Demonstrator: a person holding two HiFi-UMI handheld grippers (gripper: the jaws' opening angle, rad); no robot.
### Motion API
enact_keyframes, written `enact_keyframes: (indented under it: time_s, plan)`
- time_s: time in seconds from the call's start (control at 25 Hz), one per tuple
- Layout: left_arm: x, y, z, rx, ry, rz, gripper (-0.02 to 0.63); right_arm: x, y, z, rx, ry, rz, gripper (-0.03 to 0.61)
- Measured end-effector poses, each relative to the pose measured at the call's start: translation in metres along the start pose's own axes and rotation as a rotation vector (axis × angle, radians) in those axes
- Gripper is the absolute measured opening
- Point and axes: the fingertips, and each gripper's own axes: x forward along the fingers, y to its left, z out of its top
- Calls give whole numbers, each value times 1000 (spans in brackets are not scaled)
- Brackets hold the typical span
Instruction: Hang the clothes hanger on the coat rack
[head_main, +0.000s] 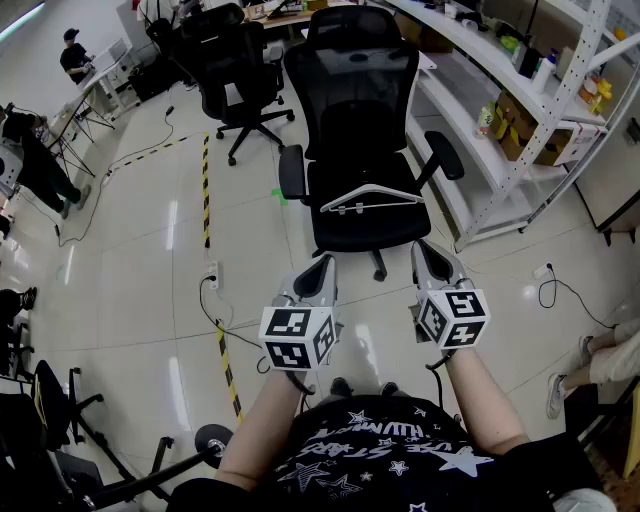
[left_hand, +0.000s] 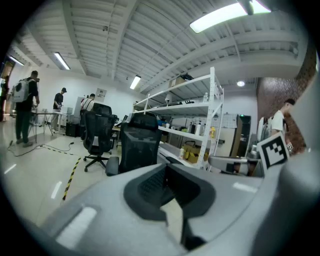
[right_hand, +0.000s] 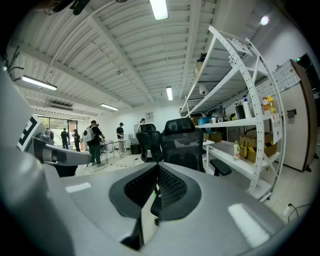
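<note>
1. My left gripper (head_main: 322, 262) hangs low in front of my body, short of the chair. Its fingers are pressed together, with only a thin sliver of floor showing behind the pads in the left gripper view. Nothing is caught between them.
2. Just ahead and between my two grippers stands the black mesh-backed office chair on castors (head_main: 360, 100). The white plastic clothes hanger with a metal hook (head_main: 370, 197) lies flat on its seat, hook towards the left armrest. Neither gripper touches it.
3. My right gripper (head_main: 425, 248) is level with the left one, near the front edge of the seat. Its fingers are also closed against each other and empty, and the right gripper view looks over them at the chair back.
4. Further right runs the white metal shelving unit (head_main: 540, 130), stocked with boxes and bottles. It plays no part in the job.
5. No view shows a coat rack, so I cannot tell where it stands.
6. I judge the task as not begun. What is left is to part one pair of fingers, take the hanger off the seat, find the rack, and set the hook over it.
</note>
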Motion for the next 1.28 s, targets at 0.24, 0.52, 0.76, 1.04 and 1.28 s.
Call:
enact_keyframes:
  time_s: [0.24, 0.52, 0.76, 1.04, 1.28]
  plan:
    - [4, 29, 15, 6, -23, -33, 5, 18, 8, 12, -31, -45, -54, 8]
    - [10, 42, 16, -5, -12, -53, 5, 18, -8, -2, -11, -2, -126, 8]
    - [29, 51, 10, -13, -2, -51, 5, 38, -23, -5, -16, -8, -137, 8]
    - [69, 65, 16, -10, 3, -1, 5, 85, -56, -14, -27, 5, -91, 8]
    - [126, 78, 15, -19, -7, 39, 5, 138, -98, -17, -10, -3, -48, 8]
